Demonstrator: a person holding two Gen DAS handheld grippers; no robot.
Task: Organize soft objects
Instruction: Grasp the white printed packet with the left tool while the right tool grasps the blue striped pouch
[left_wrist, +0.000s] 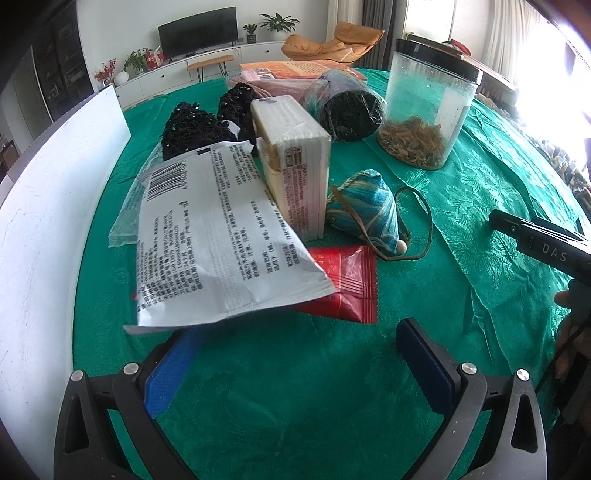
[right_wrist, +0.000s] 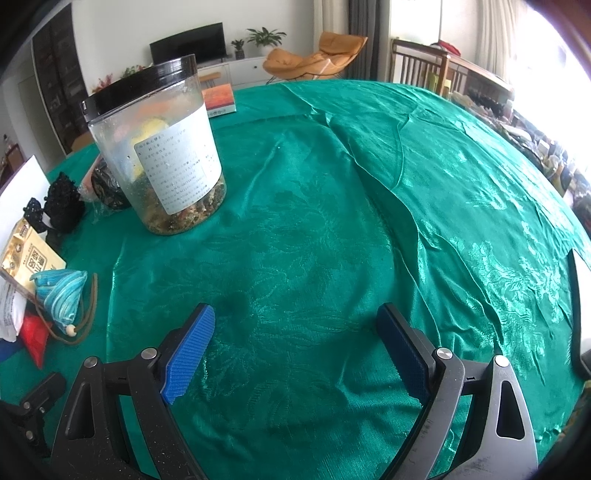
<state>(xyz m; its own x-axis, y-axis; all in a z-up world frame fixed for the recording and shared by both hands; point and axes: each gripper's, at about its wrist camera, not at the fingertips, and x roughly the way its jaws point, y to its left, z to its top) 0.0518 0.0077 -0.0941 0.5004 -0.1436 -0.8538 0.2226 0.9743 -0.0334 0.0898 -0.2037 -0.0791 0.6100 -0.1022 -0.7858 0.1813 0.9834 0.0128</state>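
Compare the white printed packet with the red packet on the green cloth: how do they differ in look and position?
The white printed packet is larger and covered in black text with a barcode; the red packet is smaller and mostly plain red, its markings not readable. The white packet lies on top, its corner overlapping the red packet, which sits partly hidden beneath it on the green cloth. Both are flat, crinkly sealed packets with crimped edges.
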